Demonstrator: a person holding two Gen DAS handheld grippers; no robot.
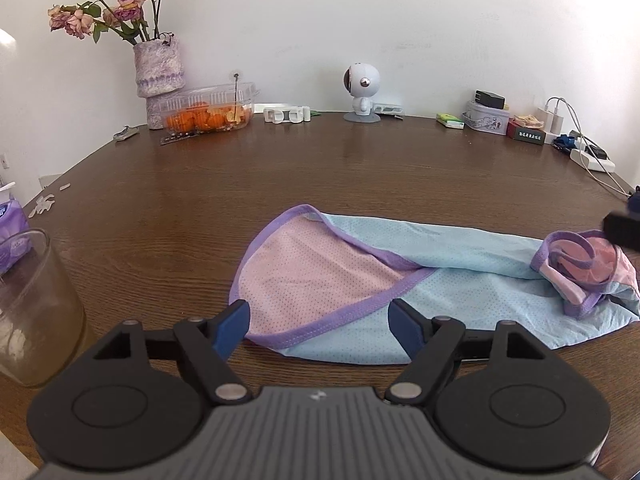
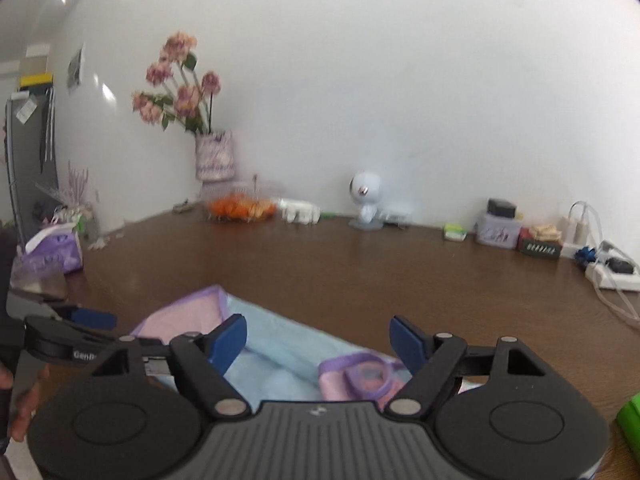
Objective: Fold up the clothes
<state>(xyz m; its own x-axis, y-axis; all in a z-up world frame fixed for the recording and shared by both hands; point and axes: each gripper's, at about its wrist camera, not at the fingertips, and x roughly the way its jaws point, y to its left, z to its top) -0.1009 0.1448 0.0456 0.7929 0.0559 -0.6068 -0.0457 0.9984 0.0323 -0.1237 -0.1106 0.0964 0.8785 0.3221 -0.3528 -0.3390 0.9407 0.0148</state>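
Garment (image 1: pixel 400 280) lies flat on the brown counter (image 1: pixel 280 168), near edge, light blue with a pink panel and purple trim; its right end is bunched into a small crumpled heap (image 1: pixel 580 276); left claw (image 1: pixel 319 320) released, jaws wide, blue pads either side of the purple-edged near-left corner, not pressing it; cannot tell if the pads touch the cloth; right claw (image 2: pixel 318 338) also released, nothing between the pads, hanging over the bunched end of the garment (image 2: pixel 360 376); right view is blurred; a hand (image 2: pixel 24 404) grips the left claw's handle at the left edge of that view; glass cup (image 1: pixel 36 312) sits near left, just beside the left claw; far edge of counter: vase of dried roses (image 1: pixel 158 66), box of oranges (image 1: pixel 208 114), small white robot figure (image 1: pixel 362 92), tin and boxes far right.
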